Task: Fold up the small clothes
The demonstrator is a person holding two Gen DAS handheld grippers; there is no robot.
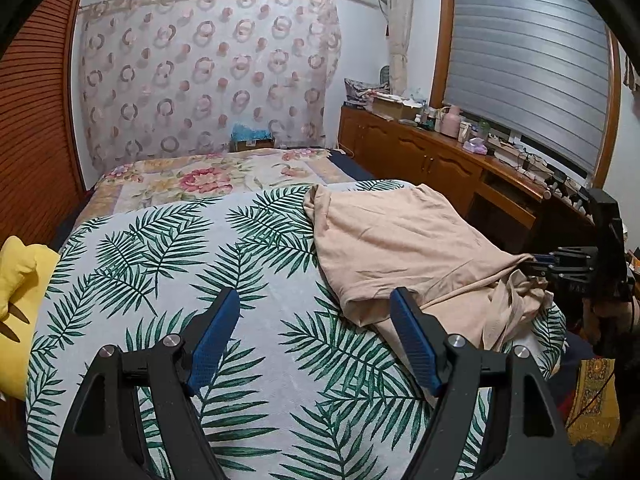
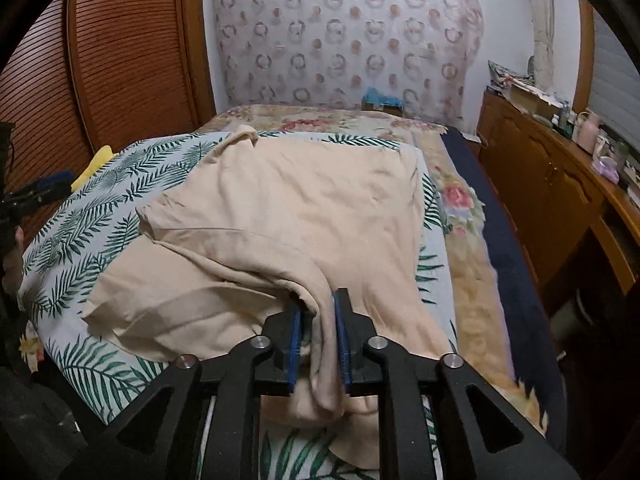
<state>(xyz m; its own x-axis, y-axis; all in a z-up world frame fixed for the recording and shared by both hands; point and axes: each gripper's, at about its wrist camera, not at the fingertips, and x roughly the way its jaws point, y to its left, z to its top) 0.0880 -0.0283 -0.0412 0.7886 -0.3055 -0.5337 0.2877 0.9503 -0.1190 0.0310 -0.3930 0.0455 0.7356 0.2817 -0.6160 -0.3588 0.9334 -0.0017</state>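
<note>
A beige garment [image 1: 400,236] lies crumpled on the palm-leaf sheet [image 1: 192,248], toward the bed's right side. My left gripper [image 1: 315,294] hovers open over the bare sheet just left of the garment's near hem, with nothing between its blue pads. In the right wrist view the garment [image 2: 304,200] spreads ahead, one sleeve folded over. My right gripper [image 2: 318,302] stands at its near edge with the jaws narrow. A bunched fold [image 2: 326,364] hangs between them; a dark gap shows beside the left pad, so they do not pinch it. The right gripper [image 1: 538,260] also shows at the garment's right edge.
A yellow cloth [image 1: 20,276] lies at the bed's left edge. A floral blanket [image 1: 200,180] covers the far half of the bed. A cluttered wooden cabinet [image 1: 432,156] runs along the right under a window blind. Louvred wooden doors [image 2: 120,52] stand on the left.
</note>
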